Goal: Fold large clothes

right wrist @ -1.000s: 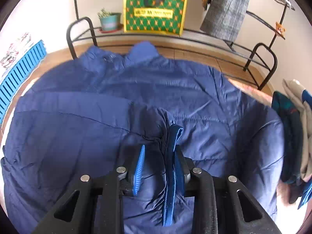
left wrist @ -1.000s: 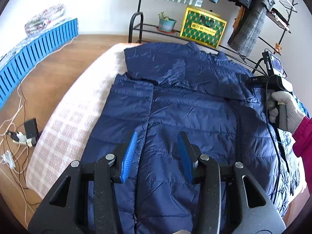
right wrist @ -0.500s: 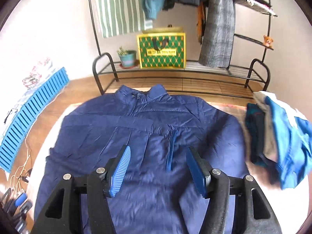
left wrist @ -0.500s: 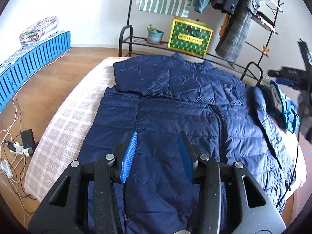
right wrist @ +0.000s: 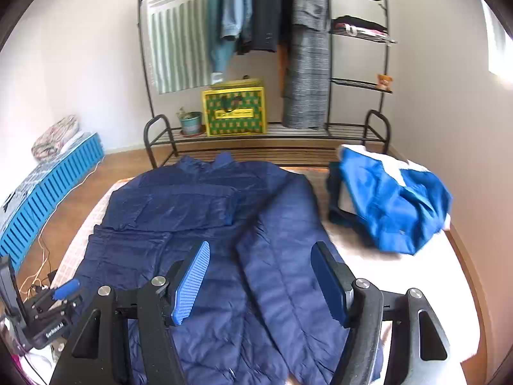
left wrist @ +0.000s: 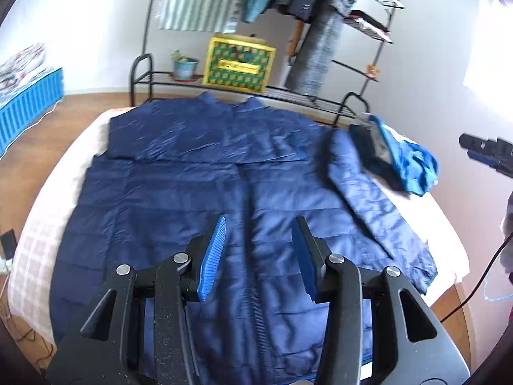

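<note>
A navy quilted jacket (left wrist: 198, 186) lies flat, front up, on a pale checked bed (left wrist: 38, 243); it also shows in the right wrist view (right wrist: 205, 218). Its left sleeve is folded across the chest (right wrist: 179, 205). Its right sleeve (left wrist: 368, 199) lies straight along the jacket's right side, also in the right wrist view (right wrist: 282, 240). My left gripper (left wrist: 258, 253) is open and empty above the jacket's lower front. My right gripper (right wrist: 261, 284) is open and empty above the right sleeve, and its tip shows at the left wrist view's right edge (left wrist: 484, 154).
A pile of blue and dark clothes (right wrist: 391, 202) lies on the bed's far right. A black clothes rack (right wrist: 266, 134) with hanging garments, a yellow-green box (right wrist: 234, 107) and a plant pot stands beyond the bed. A blue slatted crate (right wrist: 54, 189) and cables lie on the floor at left.
My right gripper let go of the sleeve cuff, opened wide and pulled back and up. The right sleeve now lies along the jacket's side. My left gripper rose and drew back, still open.
</note>
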